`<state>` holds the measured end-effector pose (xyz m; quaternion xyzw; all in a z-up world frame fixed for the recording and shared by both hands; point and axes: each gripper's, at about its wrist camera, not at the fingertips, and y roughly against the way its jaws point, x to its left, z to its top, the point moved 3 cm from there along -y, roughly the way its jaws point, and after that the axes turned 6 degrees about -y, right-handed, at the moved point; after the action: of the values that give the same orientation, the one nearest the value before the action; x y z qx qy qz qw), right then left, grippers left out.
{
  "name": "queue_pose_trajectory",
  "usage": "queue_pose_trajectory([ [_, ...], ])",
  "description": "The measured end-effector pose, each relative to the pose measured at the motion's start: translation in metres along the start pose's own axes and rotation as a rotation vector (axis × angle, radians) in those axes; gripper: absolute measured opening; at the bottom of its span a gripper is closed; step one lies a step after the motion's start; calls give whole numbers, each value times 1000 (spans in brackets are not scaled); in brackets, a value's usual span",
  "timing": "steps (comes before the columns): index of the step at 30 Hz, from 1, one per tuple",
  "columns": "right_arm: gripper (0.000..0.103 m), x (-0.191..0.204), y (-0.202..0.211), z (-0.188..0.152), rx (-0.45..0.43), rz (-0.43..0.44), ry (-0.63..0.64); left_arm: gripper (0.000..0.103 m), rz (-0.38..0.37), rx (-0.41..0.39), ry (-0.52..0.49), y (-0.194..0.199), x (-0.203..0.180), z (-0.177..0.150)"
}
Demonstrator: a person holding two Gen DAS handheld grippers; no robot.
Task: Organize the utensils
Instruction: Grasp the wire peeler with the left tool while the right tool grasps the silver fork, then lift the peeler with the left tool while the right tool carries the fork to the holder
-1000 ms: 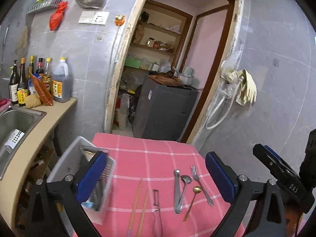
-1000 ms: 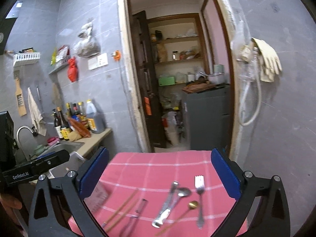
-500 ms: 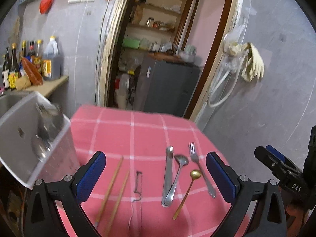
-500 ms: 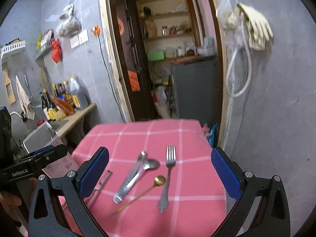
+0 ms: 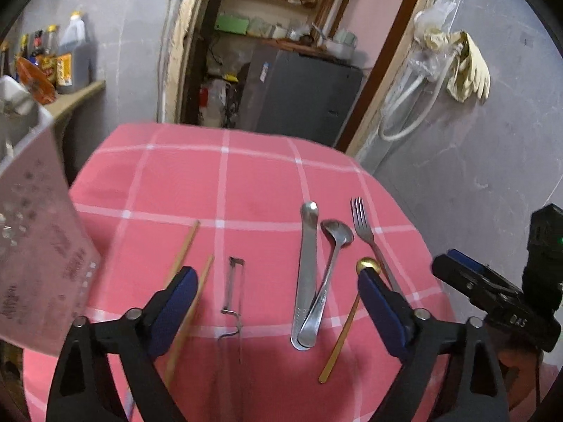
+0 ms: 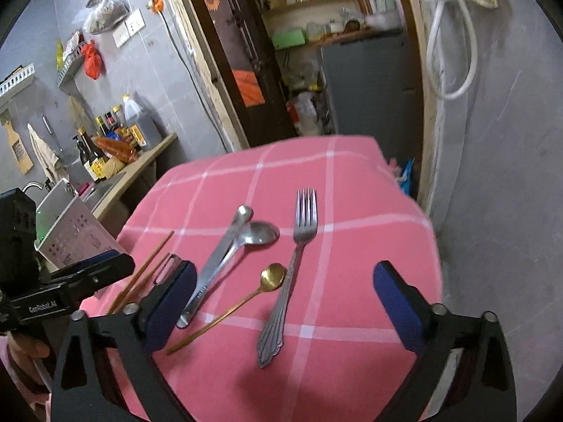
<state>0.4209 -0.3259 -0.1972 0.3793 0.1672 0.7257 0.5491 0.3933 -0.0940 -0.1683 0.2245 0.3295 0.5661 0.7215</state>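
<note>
My left gripper (image 5: 276, 299) and right gripper (image 6: 283, 293) hover empty, jaws closing, above the fork (image 6: 292, 267) and gold spoon (image 6: 246, 299), laid apart for picking.

Pink tablecloth (image 5: 246, 176) with white check lines; gold spoon (image 6: 272, 276); silver fork (image 6: 304, 225); blue gripper pads (image 6: 397, 299)

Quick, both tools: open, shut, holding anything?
Left tool: open, jaws closing, holding nothing.
Right tool: open, jaws closing, holding nothing.
</note>
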Motion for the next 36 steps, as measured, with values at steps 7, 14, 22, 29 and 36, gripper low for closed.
queue_pose_trajectory([
  [7,56,-3,-38,-3,92,26,11,61,-7,98,64,-32,8,-10],
  [14,34,-4,-68,1,164,17,24,48,27,148,88,-43,15,-15],
  [22,22,-3,-90,11,324,-4,14,32,69,221,79,-52,19,-10],
  [29,17,5,-106,11,439,33,-36,14,103,296,64,-56,20,-2],
  [36,5,-6,-103,4,421,80,-139,13,38,317,105,-54,22,0],
])
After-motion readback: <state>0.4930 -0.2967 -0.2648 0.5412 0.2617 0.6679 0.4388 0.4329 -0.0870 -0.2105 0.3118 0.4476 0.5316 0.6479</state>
